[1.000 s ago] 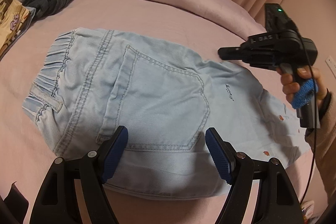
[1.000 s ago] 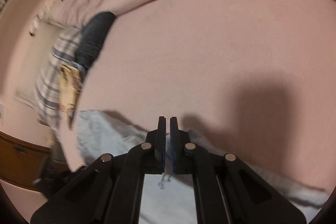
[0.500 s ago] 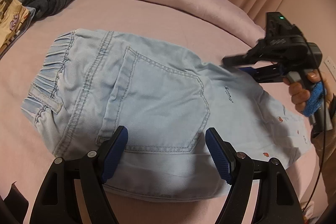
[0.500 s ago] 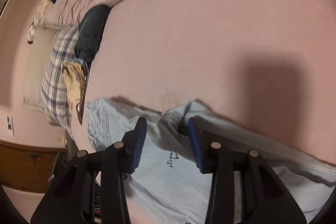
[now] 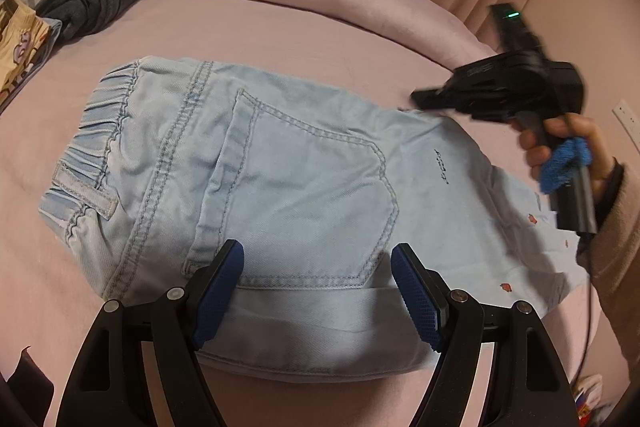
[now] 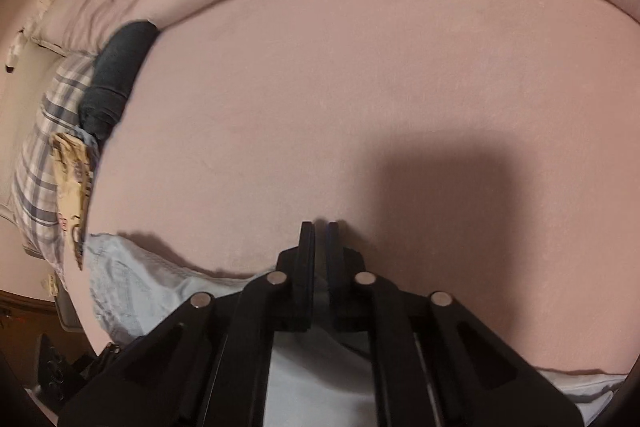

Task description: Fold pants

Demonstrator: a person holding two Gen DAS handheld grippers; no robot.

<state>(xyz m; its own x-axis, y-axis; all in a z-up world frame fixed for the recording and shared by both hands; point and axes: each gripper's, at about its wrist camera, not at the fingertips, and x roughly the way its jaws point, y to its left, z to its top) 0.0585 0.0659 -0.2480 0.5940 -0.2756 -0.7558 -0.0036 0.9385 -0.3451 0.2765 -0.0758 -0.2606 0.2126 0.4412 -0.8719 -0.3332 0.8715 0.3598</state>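
Both grippers over pants [image 5: 288, 187]: left jaws spread, right pinching fabric.

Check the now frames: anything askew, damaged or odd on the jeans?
Nothing damaged. The light denim pants lie flat on the pink bed, near edge folded over. The small red marks near the right end look like print, not stains. The right gripper is shut over that end.

Lighting: dim, warm, pinkish. My right claw [image 5: 424, 99] motion-blurred; its broad shadow on the bed [image 6: 360, 87]. Fisheye bending, dark vignette at all edges.
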